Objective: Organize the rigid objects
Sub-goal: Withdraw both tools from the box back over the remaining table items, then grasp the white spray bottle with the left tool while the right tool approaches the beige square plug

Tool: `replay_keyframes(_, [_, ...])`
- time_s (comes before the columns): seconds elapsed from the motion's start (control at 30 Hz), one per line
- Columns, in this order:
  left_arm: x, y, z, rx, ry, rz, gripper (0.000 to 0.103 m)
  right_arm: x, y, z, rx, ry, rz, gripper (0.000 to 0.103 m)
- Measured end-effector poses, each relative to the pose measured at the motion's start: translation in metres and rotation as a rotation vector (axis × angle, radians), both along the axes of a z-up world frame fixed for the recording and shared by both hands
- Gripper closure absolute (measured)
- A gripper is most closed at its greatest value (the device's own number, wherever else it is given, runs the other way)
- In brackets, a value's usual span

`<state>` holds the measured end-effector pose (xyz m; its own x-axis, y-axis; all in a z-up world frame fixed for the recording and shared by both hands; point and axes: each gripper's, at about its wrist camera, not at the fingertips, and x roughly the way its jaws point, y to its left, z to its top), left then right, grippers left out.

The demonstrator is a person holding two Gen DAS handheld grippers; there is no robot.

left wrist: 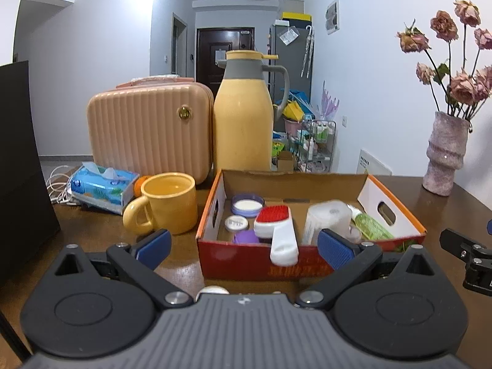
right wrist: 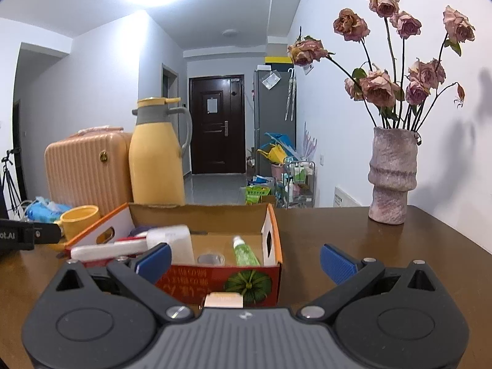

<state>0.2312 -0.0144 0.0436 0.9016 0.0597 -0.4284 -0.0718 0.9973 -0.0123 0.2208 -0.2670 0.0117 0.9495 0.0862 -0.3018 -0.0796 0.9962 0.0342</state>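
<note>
Already the box (left wrist: pixel 310 255) in the middle of the frame held a brush (left wrist: pixel 276 224), jars and a tube (right wrist: pixel 244 252), while both grippers, left (left wrist: pixel 244 246) and right (right wrist: pixel 246 261), hung released and empty, and two small items lay outside below it.

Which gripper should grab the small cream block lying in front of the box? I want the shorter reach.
Likely the right gripper: it is open, and the cream block lies just under it, before the box. The left gripper, also open, has a round white thing below it instead.

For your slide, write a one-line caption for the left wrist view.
Open left gripper faces a cardboard box holding a red-and-white brush, beside a yellow mug.
</note>
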Motion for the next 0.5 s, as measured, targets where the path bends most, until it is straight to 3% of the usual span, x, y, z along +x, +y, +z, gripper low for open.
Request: replay_keyframes(0.5, [-0.009,0.000,-0.031,-0.002,0.130,-0.030,0.000,-0.012,0.003,-0.021,-0.021,0.062,0.020,0.000])
